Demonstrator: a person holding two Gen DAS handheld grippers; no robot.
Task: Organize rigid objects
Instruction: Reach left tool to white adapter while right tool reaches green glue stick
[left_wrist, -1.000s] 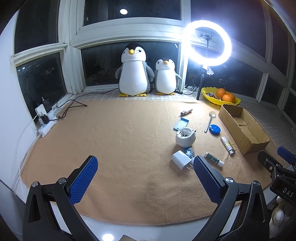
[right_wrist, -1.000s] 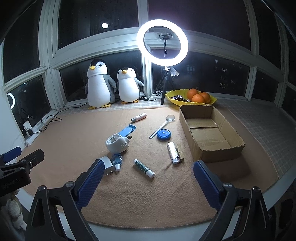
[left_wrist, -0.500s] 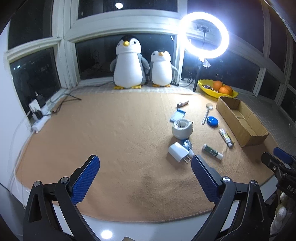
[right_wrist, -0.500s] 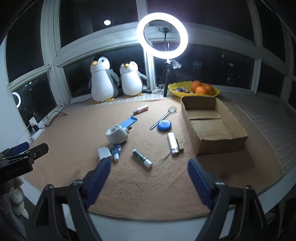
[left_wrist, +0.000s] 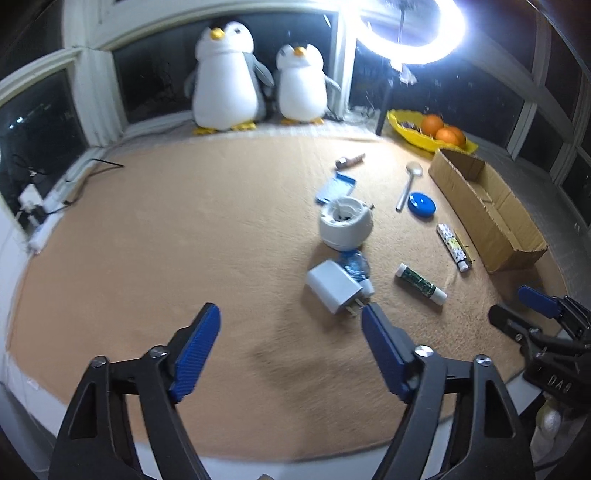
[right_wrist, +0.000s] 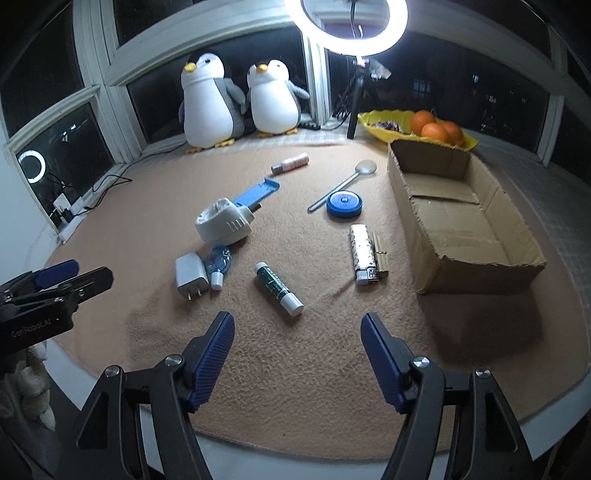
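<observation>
While nothing has yet been picked up, the step in hand looks like the approach to a first pick, with the cardboard box (right_wrist: 461, 221) as the landmark and likely destination; it stands open and bare inside, on the tan mat (right_wrist: 295, 369). Away from the box toward the penguins' side lies the white round holder (right_wrist: 223, 225), tipped on its side, touching a blue flat case (right_wrist: 256, 192). Nearer the camera than the holder sits the white charger (left_wrist: 334, 286), prongs toward the left gripper (left_wrist: 290, 349), with a small blue-capped item pressed against it. Closer to the box lie a blue disc (right_wrist: 344, 203), a spoon (right_wrist: 343, 184), a patterned lighter (right_wrist: 362, 254) beside a brass piece, and a green tube (right_wrist: 279, 284). A pink tube (right_wrist: 290, 163) lies farthest back.

Both the left gripper and the right gripper (right_wrist: 297, 356) hover with their 2 fingers spread wide, holding nothing. Next, I judge, the left must drop over the charger and the right over the green tube, squaring the fingers across each item's narrow side.
</observation>
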